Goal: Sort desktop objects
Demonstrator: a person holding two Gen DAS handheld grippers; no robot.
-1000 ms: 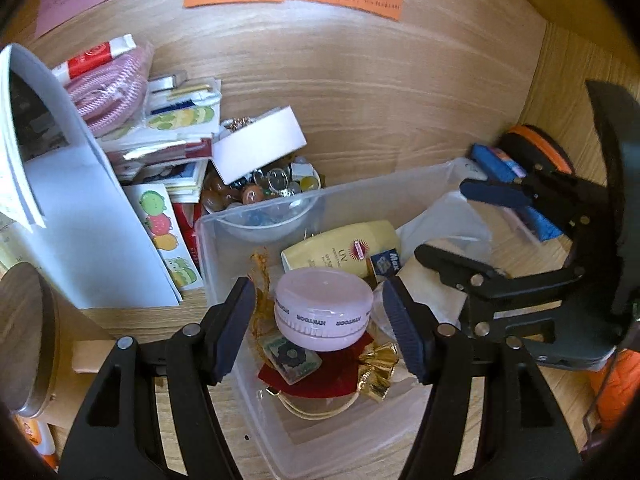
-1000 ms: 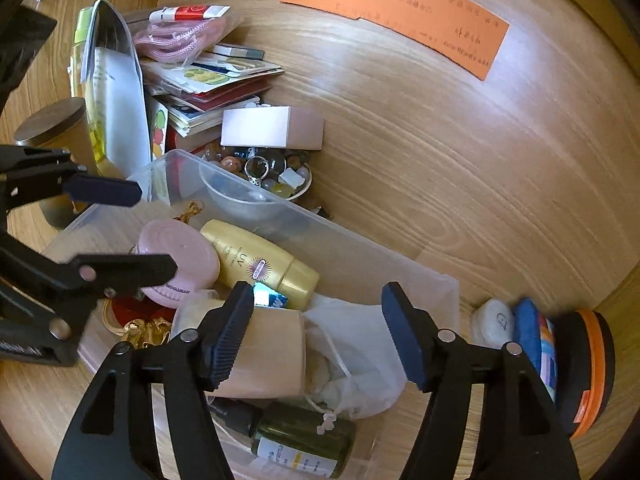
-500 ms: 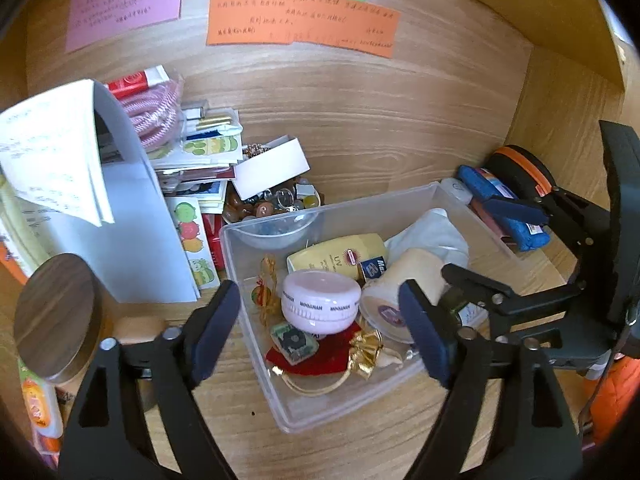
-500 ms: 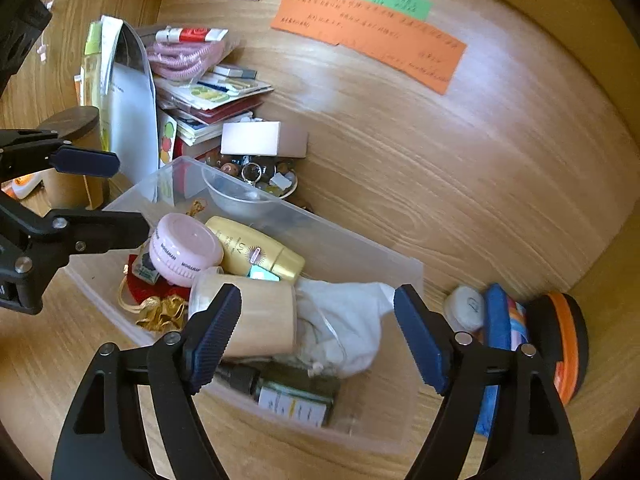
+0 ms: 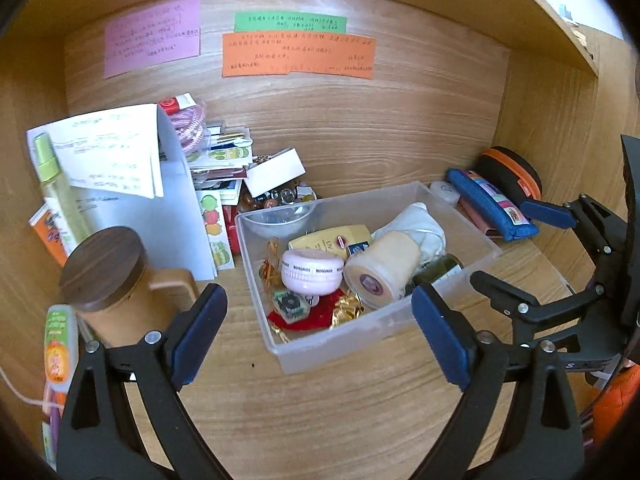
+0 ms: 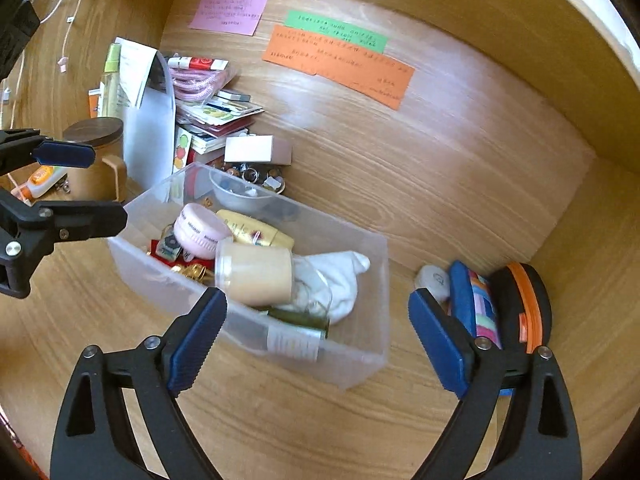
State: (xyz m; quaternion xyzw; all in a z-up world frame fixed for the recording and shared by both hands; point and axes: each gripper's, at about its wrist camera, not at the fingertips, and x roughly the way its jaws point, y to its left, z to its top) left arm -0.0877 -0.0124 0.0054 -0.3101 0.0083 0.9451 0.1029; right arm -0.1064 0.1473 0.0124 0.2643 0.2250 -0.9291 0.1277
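Clear plastic bin point(image 5: 372, 332) sits mid-desk, near the front edge, slightly askew. It serves as the collecting place: small loose things are heaped inside rather than arranged.

Contents, front to back: pink round case point(image 5: 312, 272) on its side against a cream jar point(image 5: 382, 270), also tipped over, lid end toward the front. Behind them a yellow tube point(image 5: 332, 238) lies flat, a white cloth pouch point(image 5: 420, 220) is bunched in the far right corner, and a dark green bottle point(image 6: 298, 330) is wedged low under the jar. Red and gold trinkets point(image 5: 320, 312) cover the floor of the near corner. All look dropped in, not set.

Left gripper point(image 5: 320, 328): jaws spread wide, nothing between them, hanging above the desk in front of the bin. Right gripper point(image 6: 318, 340): likewise wide apart and empty, off the bin's right end. Neither touches the bin.

Outward, unsorted: a small dish of beads and rings point(image 6: 256, 176) just behind the bin, a white box point(image 5: 274, 172) resting on it. Left of that, a stack of booklets point(image 6: 216, 120) and a standing white folder point(image 5: 160, 208). Wooden-lidded mug point(image 5: 108, 280) at near left. At right, against the side wall, a blue pencil case point(image 5: 492, 200), a black-and-orange round case point(image 6: 528, 304) and a small white item point(image 6: 432, 280).

Judgement: both tongs sit back, probably choosing the next piece; right-hand cluster looks nearest.
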